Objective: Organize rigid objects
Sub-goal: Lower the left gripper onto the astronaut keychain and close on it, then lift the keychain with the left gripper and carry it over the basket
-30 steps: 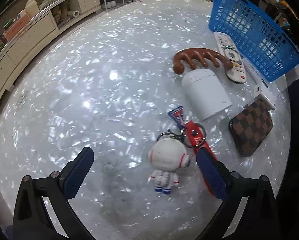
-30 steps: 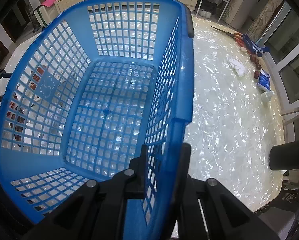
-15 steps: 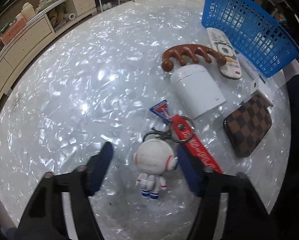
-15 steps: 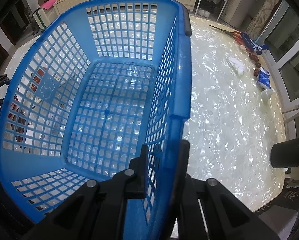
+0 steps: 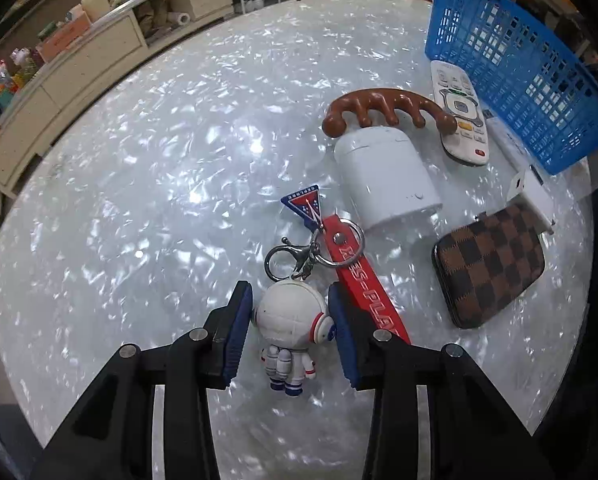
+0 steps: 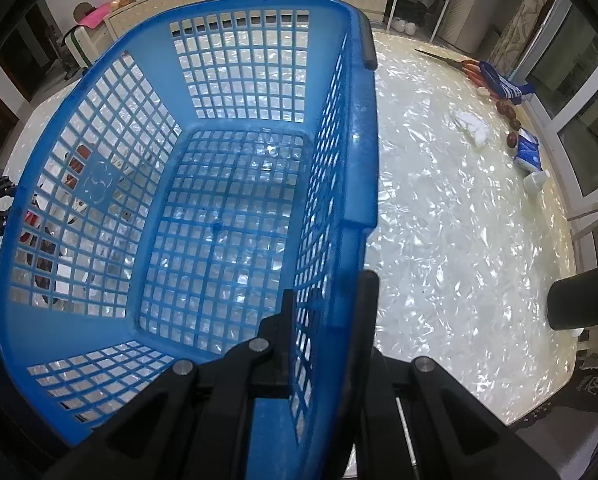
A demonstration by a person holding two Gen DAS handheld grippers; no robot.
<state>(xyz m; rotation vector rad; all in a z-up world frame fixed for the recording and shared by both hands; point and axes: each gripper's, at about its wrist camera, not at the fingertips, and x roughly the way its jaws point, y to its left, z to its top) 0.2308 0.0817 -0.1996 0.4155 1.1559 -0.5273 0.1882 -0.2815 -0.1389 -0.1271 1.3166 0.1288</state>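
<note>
Between the closing pads of the left hand-held gripper (image 5: 290,322) lies the white astronaut keychain figure (image 5: 291,328), not yet visibly pinched: light, hard, rounded, likely slippery; its helmet sides suit gripping. Right hand-held gripper (image 6: 326,320) stays clenched on the blue plastic basket (image 6: 259,40) wall.

Surface (image 5: 139,200): pearly white, shimmering flake pattern. Astronaut keychain (image 5: 291,320): white, red-blue trim, blue feet. Strap (image 5: 363,280) at its 1 o'clock: red, white lettering; triangular tag (image 5: 305,205) navy with red. Comb (image 5: 383,110): glossy brown. Case (image 5: 387,172): plain white. Remote (image 5: 459,112): white, grey buttons. Pouch (image 5: 491,264): brown checkerboard. Basket (image 6: 355,160): bright blue lattice. Left claw (image 5: 290,320): black, blue pads.
</note>
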